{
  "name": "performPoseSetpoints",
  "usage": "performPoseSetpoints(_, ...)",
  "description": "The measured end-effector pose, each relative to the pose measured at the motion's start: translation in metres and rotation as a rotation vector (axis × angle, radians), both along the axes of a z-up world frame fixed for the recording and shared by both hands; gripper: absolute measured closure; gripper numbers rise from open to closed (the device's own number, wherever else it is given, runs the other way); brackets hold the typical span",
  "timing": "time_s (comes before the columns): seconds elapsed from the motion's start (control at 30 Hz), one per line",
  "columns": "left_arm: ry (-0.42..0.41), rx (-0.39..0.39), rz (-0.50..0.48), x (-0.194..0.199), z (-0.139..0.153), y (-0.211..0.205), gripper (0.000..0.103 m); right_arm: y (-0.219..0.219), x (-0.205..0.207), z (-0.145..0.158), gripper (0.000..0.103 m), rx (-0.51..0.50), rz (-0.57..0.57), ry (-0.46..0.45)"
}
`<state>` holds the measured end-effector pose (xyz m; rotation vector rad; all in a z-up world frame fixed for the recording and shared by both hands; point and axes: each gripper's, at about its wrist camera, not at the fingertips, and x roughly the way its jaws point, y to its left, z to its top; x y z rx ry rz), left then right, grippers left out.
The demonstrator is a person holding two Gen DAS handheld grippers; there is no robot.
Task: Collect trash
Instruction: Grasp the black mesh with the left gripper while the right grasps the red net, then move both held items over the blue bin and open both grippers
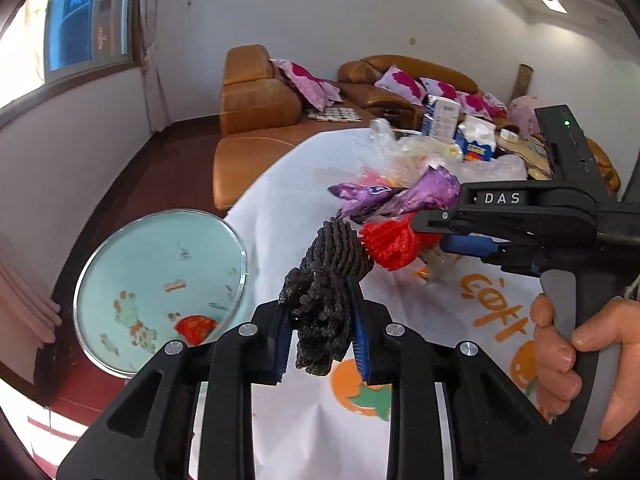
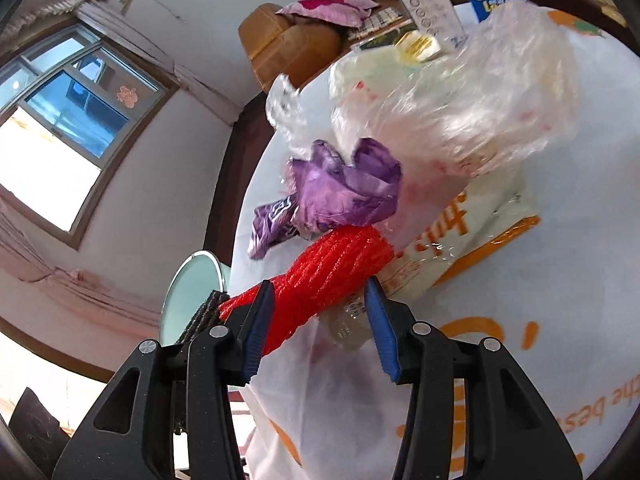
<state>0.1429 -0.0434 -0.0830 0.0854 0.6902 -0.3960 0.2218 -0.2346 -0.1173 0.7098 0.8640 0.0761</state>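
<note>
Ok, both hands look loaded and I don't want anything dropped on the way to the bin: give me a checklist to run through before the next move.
1. Left gripper jaws clamped on the black foam net: ok.
2. Right gripper grip on the red foam net: cannot tell; it lies between the jaws, gap on one side.
3. Purple wrapper secured: cannot tell.
4. Clear plastic bag secured: cannot tell.
5. Round bin within view of the left gripper: ok.

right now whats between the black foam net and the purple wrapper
The red foam net, shut in the right gripper, sits between black foam net and purple wrapper; left wrist view.
</note>
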Motion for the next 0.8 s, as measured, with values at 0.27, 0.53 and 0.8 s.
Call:
performPoseSetpoints(0.27, -0.008, 0.004, -0.037, -0.006, -0.003, -0.001, 0.078, 0.018, 0.02, -0.006, 0.056, -0.003, 0.016, 0.05)
performPoseSetpoints(0.53, -0.025, -0.023, 0.061, -0.001, 0.007, 0.036, 0.078, 0.012, 0.018, -0.01, 0.09, -0.016, 0.027, 0.051)
performPoseSetpoints(0.8, -0.057, -0.076, 0.205, 0.01, 0.016, 0.082, 0.078, 0.024, -0.021, 0.031, 0.097, -0.061, 0.088, -0.055)
